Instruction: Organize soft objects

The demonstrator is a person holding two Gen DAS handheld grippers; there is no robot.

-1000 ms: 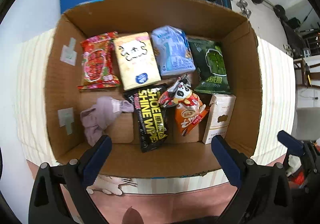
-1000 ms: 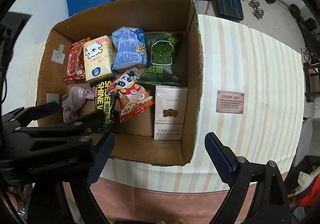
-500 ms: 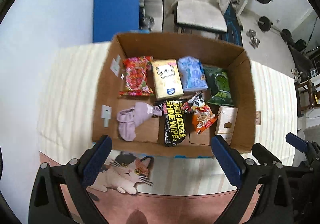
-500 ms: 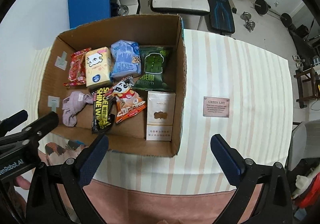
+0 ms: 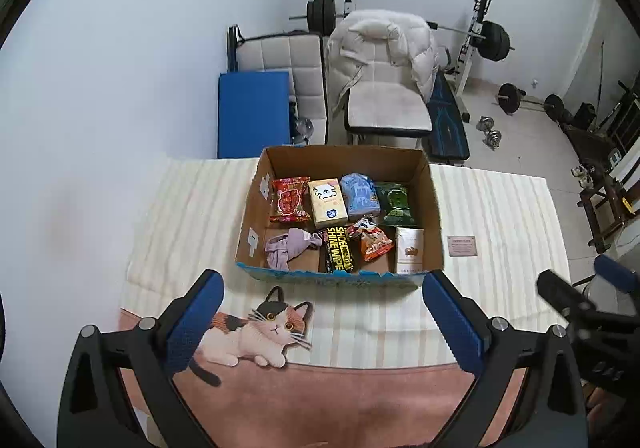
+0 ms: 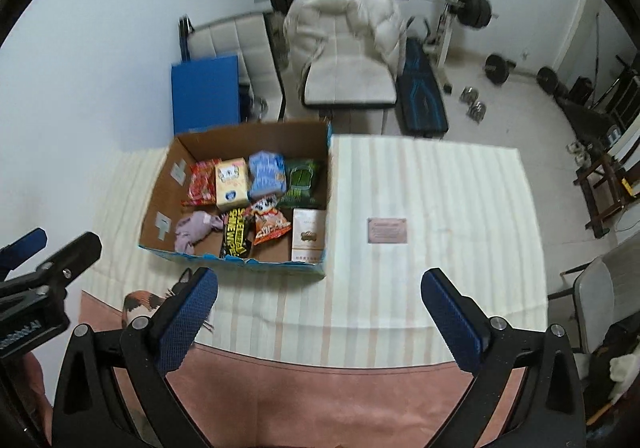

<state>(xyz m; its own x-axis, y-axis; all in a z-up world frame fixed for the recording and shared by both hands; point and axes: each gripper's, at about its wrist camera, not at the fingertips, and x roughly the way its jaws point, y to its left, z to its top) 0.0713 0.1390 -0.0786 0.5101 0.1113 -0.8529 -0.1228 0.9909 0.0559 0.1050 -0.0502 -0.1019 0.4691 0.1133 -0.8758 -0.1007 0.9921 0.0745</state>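
Both jaws wide apart, empty — left gripper (image 5: pixel 320 324) and right gripper (image 6: pixel 320 322) hover above the table's near edge, well back from the cardboard box (image 5: pixel 434 215). Soft packs + lilac cloth (image 5: pixel 286 248) sit inside — prob sorted.

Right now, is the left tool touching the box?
Apart. The left wrist view shows bare tablecloth between the open left tool and the box.

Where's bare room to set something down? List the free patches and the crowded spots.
Free: the striped cloth right of the cardboard box, around the small label; also the cloth left of the box. Crowded: inside the box, packets side by side, with a little floor showing by the purple cloth.
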